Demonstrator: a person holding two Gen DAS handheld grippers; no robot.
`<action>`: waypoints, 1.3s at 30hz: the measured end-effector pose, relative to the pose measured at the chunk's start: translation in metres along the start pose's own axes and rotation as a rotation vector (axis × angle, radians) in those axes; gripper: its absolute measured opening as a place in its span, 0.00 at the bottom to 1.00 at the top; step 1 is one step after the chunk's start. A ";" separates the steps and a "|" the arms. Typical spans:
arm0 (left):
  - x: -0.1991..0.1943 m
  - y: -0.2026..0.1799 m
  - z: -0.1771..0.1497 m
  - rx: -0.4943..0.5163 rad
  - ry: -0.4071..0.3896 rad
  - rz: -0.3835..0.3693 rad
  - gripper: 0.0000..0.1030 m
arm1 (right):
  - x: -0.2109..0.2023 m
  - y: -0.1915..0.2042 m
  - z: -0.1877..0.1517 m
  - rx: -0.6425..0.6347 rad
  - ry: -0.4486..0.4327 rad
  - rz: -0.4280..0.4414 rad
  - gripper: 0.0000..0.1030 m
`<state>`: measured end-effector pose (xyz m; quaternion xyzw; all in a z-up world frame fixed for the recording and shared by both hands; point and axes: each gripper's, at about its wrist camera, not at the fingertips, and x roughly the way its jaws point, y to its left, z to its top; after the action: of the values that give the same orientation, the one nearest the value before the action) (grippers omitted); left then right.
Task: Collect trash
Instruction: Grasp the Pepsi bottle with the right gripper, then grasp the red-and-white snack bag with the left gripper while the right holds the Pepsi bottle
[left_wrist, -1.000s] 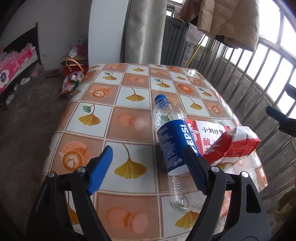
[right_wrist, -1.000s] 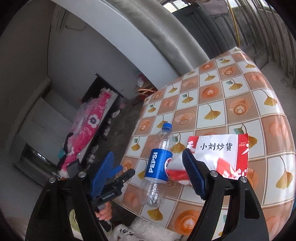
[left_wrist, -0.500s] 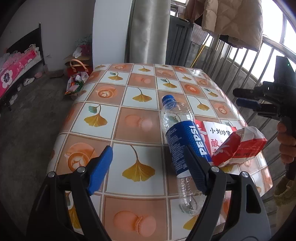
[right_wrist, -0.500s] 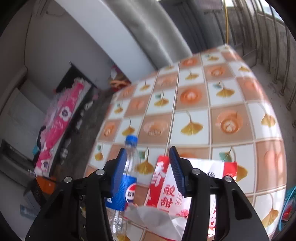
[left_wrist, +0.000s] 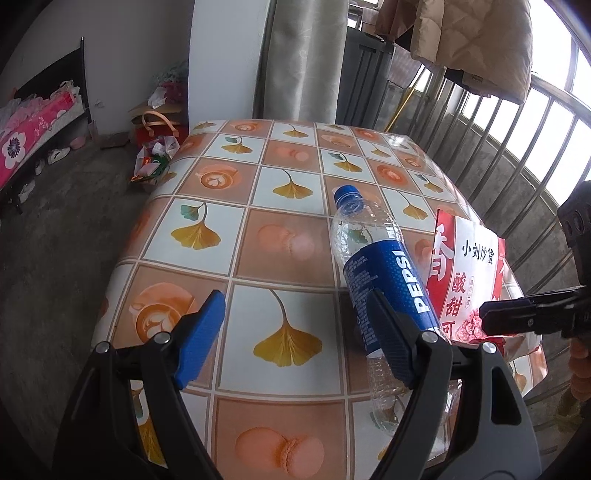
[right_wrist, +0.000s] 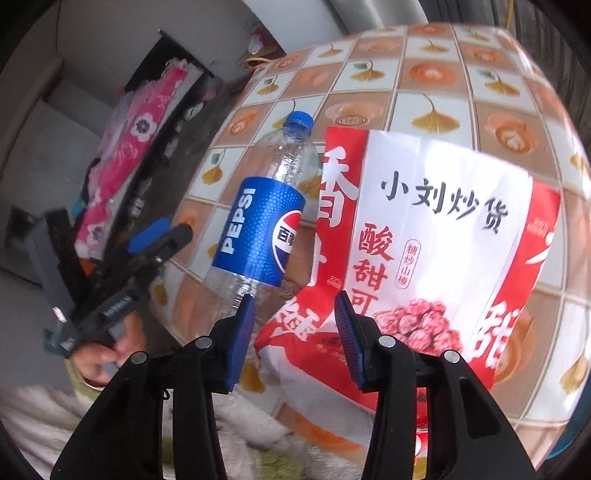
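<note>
An empty Pepsi bottle (left_wrist: 384, 273) with a blue cap lies on the tiled-pattern table (left_wrist: 280, 243), cap pointing away. A red and white snack bag (left_wrist: 469, 273) lies just right of it, touching it. My left gripper (left_wrist: 291, 321) hovers open over the table's near edge, its right finger overlapping the bottle's lower half. My right gripper (right_wrist: 295, 325) is low over the bag (right_wrist: 436, 236), jaws half-wide. The bag's near left corner shows between them, and the pads are not pressing on it. The bottle (right_wrist: 262, 229) lies just beyond its left finger.
A metal railing (left_wrist: 517, 147) runs along the table's right side, with a beige coat (left_wrist: 472, 44) hung above. Bags (left_wrist: 155, 158) sit on the floor at the far left corner, and a bed with a pink cover (left_wrist: 29, 129) stands further left. A hand (right_wrist: 99, 354) holds the left gripper.
My right gripper has tipped down and dropped toward the snack bag, with its jaws narrower than a second ago. The bag's raised, crumpled end now looks flatter. The left gripper has barely moved.
</note>
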<state>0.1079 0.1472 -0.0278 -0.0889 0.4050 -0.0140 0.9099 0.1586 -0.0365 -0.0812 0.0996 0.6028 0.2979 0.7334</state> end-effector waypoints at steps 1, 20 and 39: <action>0.000 0.000 0.000 -0.001 0.002 -0.001 0.72 | -0.002 -0.003 0.003 0.027 -0.012 0.032 0.47; -0.006 0.004 -0.001 0.031 -0.029 0.099 0.72 | 0.073 0.017 0.031 0.093 0.117 0.111 0.61; -0.009 0.011 -0.001 0.051 -0.043 0.172 0.79 | 0.114 0.022 0.050 0.142 0.129 0.052 0.61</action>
<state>0.1005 0.1587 -0.0243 -0.0310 0.3909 0.0559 0.9182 0.2094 0.0553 -0.1513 0.1474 0.6656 0.2792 0.6762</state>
